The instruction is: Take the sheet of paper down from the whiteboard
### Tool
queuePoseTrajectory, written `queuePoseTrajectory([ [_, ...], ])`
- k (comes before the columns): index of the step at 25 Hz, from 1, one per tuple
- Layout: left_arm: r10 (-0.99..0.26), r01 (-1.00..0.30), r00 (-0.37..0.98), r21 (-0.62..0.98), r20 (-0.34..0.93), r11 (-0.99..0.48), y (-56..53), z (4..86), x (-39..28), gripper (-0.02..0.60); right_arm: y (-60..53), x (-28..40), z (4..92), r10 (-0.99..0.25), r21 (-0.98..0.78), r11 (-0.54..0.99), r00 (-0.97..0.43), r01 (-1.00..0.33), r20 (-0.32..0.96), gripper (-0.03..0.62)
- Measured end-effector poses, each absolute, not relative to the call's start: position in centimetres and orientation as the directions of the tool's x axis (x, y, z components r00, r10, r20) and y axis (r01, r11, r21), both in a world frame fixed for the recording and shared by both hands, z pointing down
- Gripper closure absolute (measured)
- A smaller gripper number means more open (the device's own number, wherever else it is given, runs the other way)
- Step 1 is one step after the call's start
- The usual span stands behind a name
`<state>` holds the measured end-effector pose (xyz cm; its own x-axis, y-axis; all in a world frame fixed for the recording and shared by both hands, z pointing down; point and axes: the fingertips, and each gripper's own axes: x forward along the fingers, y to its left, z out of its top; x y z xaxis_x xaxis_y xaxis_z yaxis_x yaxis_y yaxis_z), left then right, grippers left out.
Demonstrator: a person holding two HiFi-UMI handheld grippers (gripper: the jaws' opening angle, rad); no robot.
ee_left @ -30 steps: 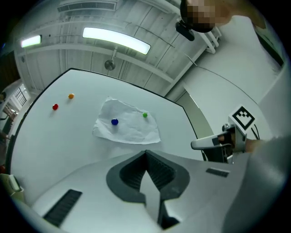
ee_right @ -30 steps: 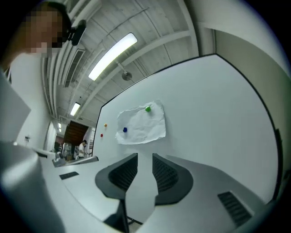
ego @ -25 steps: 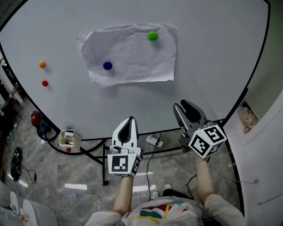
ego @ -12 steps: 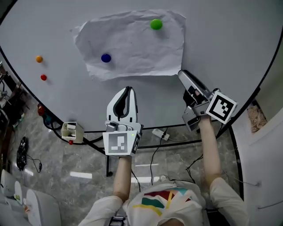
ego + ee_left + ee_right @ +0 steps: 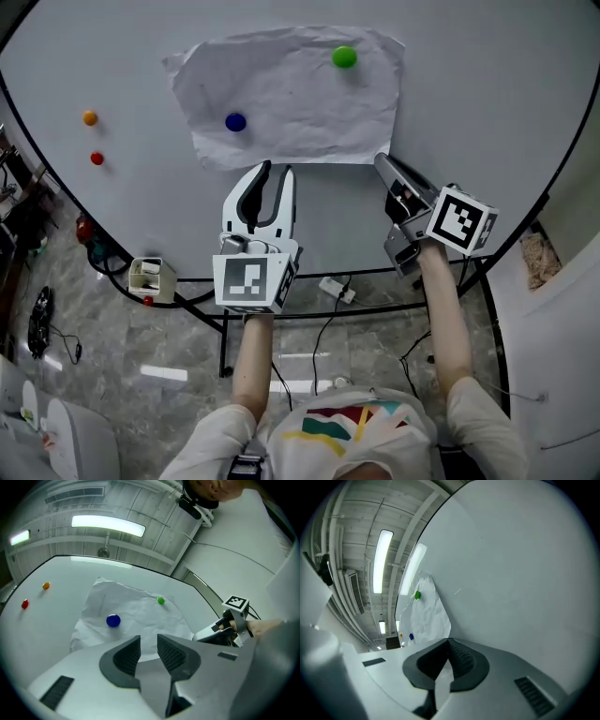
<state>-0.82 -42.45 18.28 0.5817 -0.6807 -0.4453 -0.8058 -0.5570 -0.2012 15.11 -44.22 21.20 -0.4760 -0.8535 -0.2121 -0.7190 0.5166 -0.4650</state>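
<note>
A crumpled white sheet of paper (image 5: 291,94) hangs on the whiteboard (image 5: 469,84), pinned by a green magnet (image 5: 344,56) at its upper right and a blue magnet (image 5: 235,122) at its lower left. My left gripper (image 5: 275,169) is just below the sheet's bottom edge, and its jaws are opening with nothing between them. In the left gripper view, the left gripper (image 5: 148,638) points toward the paper (image 5: 136,616). My right gripper (image 5: 380,159) is shut, its tips pinching the sheet's lower right corner. The right gripper view shows the right gripper (image 5: 449,641) meeting the paper (image 5: 429,616) there.
An orange magnet (image 5: 89,118) and a red magnet (image 5: 97,158) sit on the board left of the sheet. A small white box (image 5: 148,281) rests at the board's lower black frame. A power strip (image 5: 334,292) and cables lie on the floor below.
Both grippers rose toward the sheet. The left gripper's jaws went from shut to parted. The right gripper rolled, reached the lower right corner and went from open to shut.
</note>
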Motion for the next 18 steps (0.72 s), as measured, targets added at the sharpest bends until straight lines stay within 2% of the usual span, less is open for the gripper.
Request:
queuePoseTrajectory([
  [7, -0.759, -0.876, 0.481, -0.228, -0.439, -0.424, -44.5, 12.9, -2.6, 0.365, -43.6, 14.6, 20.5, -0.853, -0.34, 0.522, -0.477, -0.782, -0.212, 0.58],
  [13, -0.862, -0.922, 0.378, -0.223, -0.337, -0.317, -47.3, 12.5, -4.7, 0.367, -43.4, 14.2, 20.4, -0.839, -0.329, 0.544, -0.495, -0.772, -0.225, 0.58],
  [16, -0.866, -0.928, 0.363, -0.212, -0.344, -0.305, -47.6, 12.6, -4.9, 0.368, -43.4, 14.2, 20.5, -0.838, -0.323, 0.545, -0.498, -0.774, -0.223, 0.58],
  [17, -0.866, -0.932, 0.354, -0.211, -0.353, -0.295, -47.6, 12.7, -5.1, 0.376, -43.4, 14.2, 20.5, -0.838, -0.318, 0.546, -0.5, -0.775, -0.22, 0.58],
  [18, -0.867, -0.934, 0.346, -0.213, -0.359, -0.286, -47.6, 12.7, -5.3, 0.411, -43.4, 14.2, 20.5, -0.837, -0.313, 0.547, -0.502, -0.776, -0.218, 0.58],
])
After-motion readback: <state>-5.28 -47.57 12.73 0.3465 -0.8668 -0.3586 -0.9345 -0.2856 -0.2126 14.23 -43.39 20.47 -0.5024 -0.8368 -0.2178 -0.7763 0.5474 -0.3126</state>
